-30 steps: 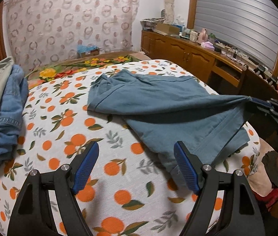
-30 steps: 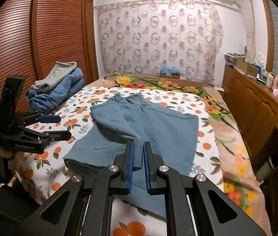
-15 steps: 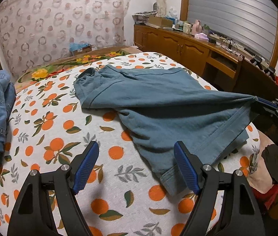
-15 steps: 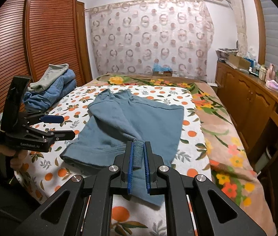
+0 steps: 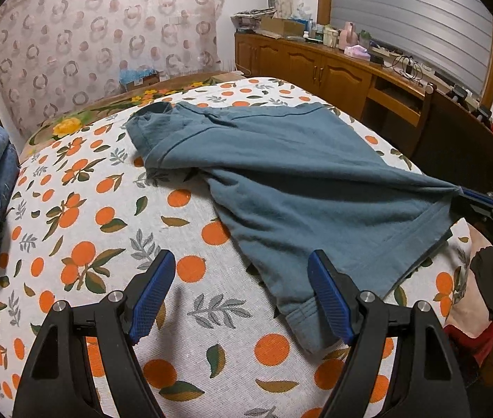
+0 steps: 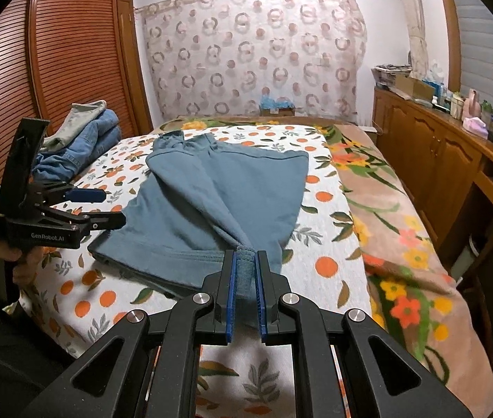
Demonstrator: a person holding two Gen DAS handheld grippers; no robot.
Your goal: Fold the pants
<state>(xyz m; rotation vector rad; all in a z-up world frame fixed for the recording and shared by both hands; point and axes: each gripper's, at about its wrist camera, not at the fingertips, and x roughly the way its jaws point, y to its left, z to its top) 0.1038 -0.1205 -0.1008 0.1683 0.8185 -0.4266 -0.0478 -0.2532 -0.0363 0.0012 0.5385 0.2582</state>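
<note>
Right wrist view shows the right gripper point(image 6: 245, 261) pinching 1 hem corner of the blue pants point(image 6: 218, 188) spread on the bed point(image 6: 319, 271), so the wide-open, empty left gripper point(image 5: 243, 292) should clamp the near hem squarely before lifting.
</note>
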